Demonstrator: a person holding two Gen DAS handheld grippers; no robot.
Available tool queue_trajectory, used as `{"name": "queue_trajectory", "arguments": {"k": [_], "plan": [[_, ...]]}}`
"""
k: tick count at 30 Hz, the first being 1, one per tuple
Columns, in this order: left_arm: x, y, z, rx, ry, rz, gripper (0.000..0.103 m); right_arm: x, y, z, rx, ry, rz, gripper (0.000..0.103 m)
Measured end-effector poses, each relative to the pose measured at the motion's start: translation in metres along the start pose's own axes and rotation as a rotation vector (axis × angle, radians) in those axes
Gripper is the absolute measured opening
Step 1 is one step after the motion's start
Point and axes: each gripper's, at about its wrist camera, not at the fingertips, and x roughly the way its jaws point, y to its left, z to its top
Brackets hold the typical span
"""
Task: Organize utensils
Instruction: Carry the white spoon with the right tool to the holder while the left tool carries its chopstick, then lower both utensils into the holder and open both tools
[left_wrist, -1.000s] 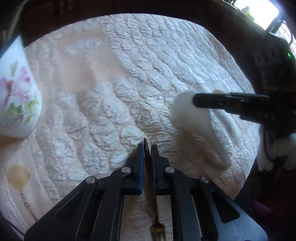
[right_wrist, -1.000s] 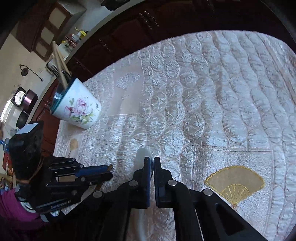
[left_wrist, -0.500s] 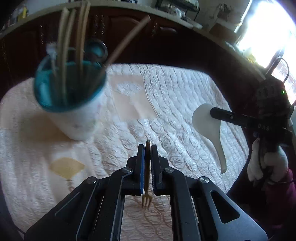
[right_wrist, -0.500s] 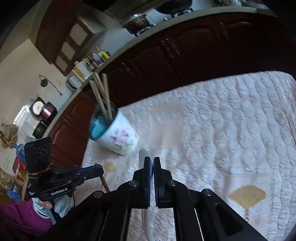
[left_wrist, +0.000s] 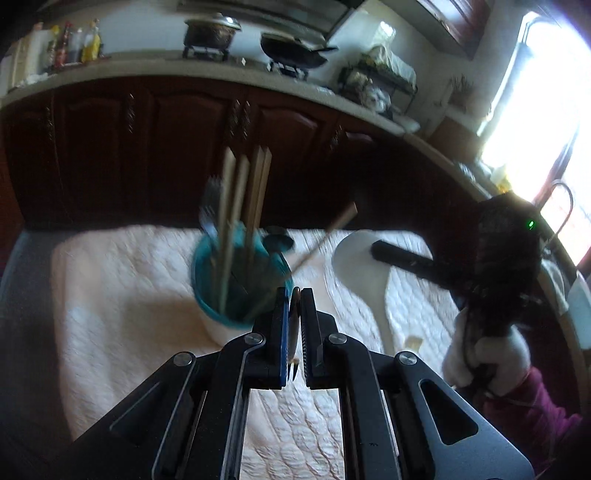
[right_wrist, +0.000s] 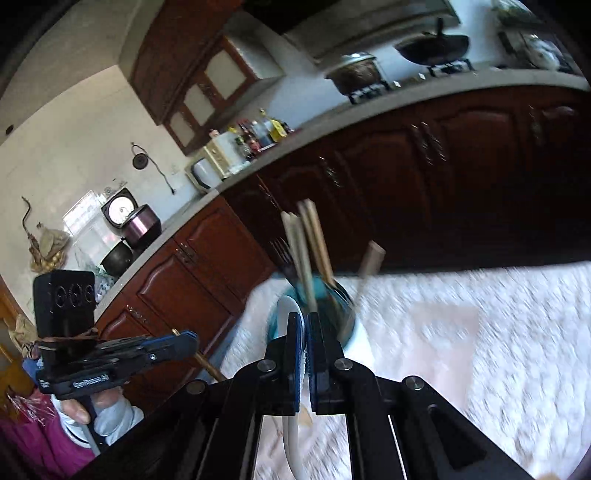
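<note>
Left wrist view: left tongs (left_wrist: 294, 325) low in frame centre, pinching a small brass fork (left_wrist: 293, 354), tines toward the camera. Just beyond, at centre, teal-lined cup (left_wrist: 221, 314) with chopsticks (left_wrist: 236, 218) on the quilted table (left_wrist: 110, 314). Centre right, white spoon (left_wrist: 354, 266) gripped by right tongs (left_wrist: 384, 254). Right wrist view: right tongs (right_wrist: 306, 354) pressed on the spoon handle, cup directly behind.

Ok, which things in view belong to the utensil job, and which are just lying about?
Job:
- small fork, shut in left claw
- white spoon, shut in right claw
- cup holding chopsticks

Lying about:
- pot and wok on the counter
- bottles
- rice cooker
</note>
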Motion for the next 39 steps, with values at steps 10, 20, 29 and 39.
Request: {"name": "queue_trajectory", "arguments": {"k": [10,20,29,39], "plan": [[-0.004,0.026,0.043,0.008,-0.113,0.147,0.005,0.073,0.023,0.037,-0.098,-0.047,0.001,0.003],[0.042,0.049,0.038,-0.024,-0.063,0.220,0.005,0.116,-0.002,0.027,-0.099,-0.074,0.036,0.003],[0.066,0.053,0.031,-0.027,-0.027,0.238,0.005,0.118,-0.007,0.015,-0.139,-0.076,0.018,0.003],[0.075,0.054,0.014,-0.039,0.010,0.233,0.005,0.096,-0.014,-0.011,-0.135,0.008,0.003,0.003]]}}
